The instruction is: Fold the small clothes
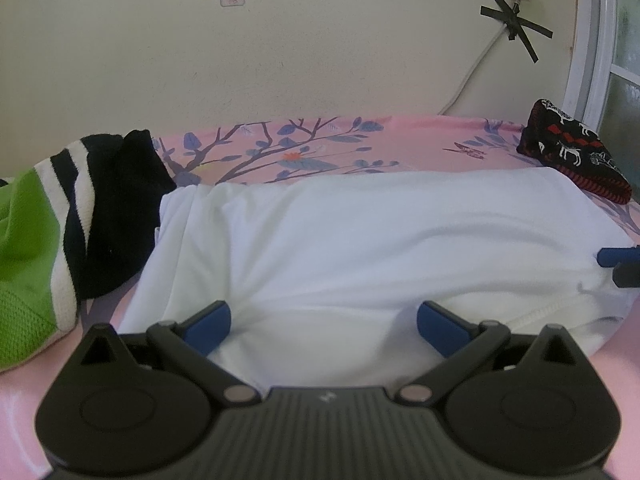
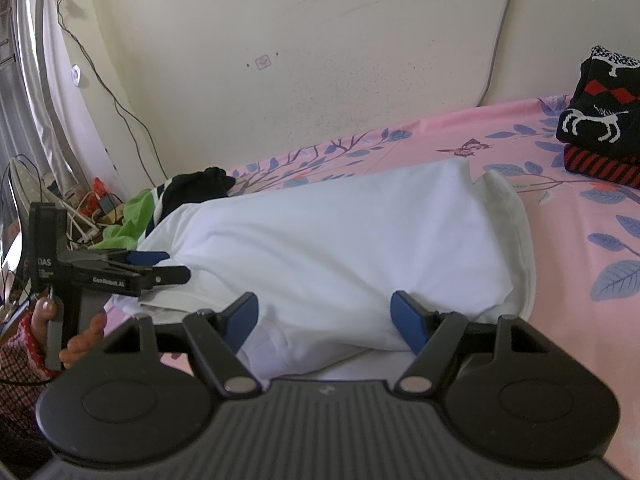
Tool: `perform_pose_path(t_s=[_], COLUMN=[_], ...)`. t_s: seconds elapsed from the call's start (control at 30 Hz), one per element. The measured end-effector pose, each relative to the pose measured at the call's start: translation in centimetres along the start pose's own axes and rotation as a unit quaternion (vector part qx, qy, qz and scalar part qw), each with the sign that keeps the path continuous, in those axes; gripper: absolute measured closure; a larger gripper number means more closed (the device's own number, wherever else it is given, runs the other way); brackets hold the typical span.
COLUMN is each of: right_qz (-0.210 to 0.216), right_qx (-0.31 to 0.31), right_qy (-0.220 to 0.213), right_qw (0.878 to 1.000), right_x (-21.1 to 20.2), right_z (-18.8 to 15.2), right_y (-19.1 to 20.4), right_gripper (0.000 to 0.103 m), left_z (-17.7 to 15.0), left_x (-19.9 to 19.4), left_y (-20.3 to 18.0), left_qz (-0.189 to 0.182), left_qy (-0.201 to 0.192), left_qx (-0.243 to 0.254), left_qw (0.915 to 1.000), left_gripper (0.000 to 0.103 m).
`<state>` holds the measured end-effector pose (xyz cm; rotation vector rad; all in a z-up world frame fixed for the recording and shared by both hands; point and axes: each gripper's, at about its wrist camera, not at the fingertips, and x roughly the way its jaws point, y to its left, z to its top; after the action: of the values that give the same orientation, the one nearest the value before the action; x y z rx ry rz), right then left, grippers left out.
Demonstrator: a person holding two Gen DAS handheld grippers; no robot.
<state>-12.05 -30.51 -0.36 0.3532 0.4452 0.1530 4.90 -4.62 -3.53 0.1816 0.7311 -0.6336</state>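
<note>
Basically soft, limp white shirt [image 1: 360, 240]; both grippers [image 1: 324, 320] [image 2: 324, 316] spread wide, gripping nothing; pinch near hem [image 1: 540, 316].

We see a plain white garment [image 1: 360, 240] lying on a pink bedsheet [image 1: 420, 140] printed with blue-grey leaves, dark branches and a small orange flower. Left of the white garment sits a lime-green garment [image 1: 24, 248] with black and white stripes. Right of it lies a black knit [image 1: 572, 152] patterned with white animals, red diamonds and a red-and-black striped hem. Both grippers are black with blue pads [image 1: 210, 326].
</note>
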Motion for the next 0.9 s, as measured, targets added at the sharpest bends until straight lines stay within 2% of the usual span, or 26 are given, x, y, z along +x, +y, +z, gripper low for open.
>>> perform_pose_path(t_s=[0.9], right_qz=[0.001], right_qx=[0.002], right_qy=[-0.001], right_qw=[1.000], right_x=[-0.05], right_z=[0.02], right_y=[-0.02], right_gripper=[0.036], left_z=[0.00], left_x=[0.16], left_y=[-0.12], left_qz=[0.003], left_qy=[0.001], left_qx=[0.004], left_qw=[1.0000], left_gripper=[0.000])
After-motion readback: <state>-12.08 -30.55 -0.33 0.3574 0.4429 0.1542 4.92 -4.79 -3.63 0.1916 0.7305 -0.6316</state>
